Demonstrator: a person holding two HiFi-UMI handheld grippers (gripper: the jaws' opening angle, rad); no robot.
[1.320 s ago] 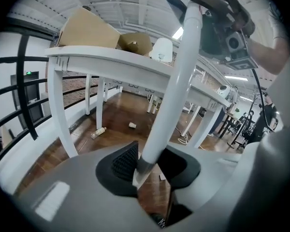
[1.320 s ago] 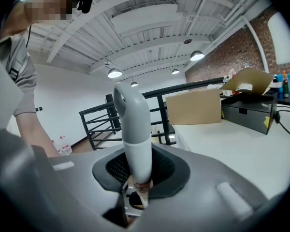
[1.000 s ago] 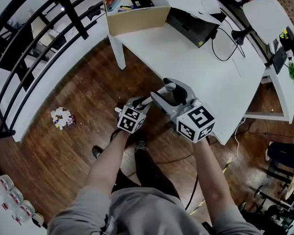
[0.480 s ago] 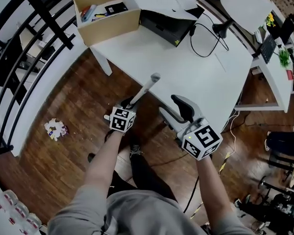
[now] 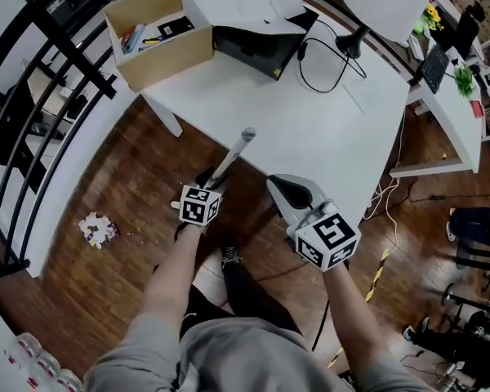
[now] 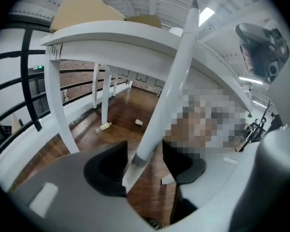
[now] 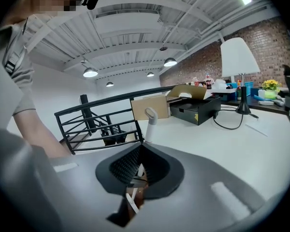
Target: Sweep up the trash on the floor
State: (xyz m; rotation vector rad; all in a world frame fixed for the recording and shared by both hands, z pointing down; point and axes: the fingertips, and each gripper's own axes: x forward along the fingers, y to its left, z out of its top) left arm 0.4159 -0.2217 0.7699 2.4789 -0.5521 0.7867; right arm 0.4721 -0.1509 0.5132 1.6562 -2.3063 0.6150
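A white broom handle (image 5: pixel 233 155) slants up from my left gripper (image 5: pixel 211 178) toward the table edge. In the left gripper view the handle (image 6: pixel 169 91) stands between the two dark pads (image 6: pixel 108 168). The jaws have just been opening, and floor shows between the handle and the right pad. My right gripper (image 5: pixel 280 188) hangs to the handle's right, apart from it, jaws together on nothing. From the right gripper (image 7: pixel 139 149) view the handle's tip (image 7: pixel 150 116) rises just beyond. Crumpled paper trash (image 5: pixel 98 229) lies on the wooden floor at the left.
A white table (image 5: pixel 310 129) carries a cardboard box (image 5: pixel 159 35), a black tray (image 5: pixel 257 47) and a cable. A black railing (image 5: pixel 33 96) borders the left side. Small litter (image 6: pixel 105 126) lies under the table. Cables (image 5: pixel 384 260) trail on the floor at the right.
The right gripper has drawn away to the right from the handle, and its jaws, open half a second ago, have come together. The handle stays at the left gripper.
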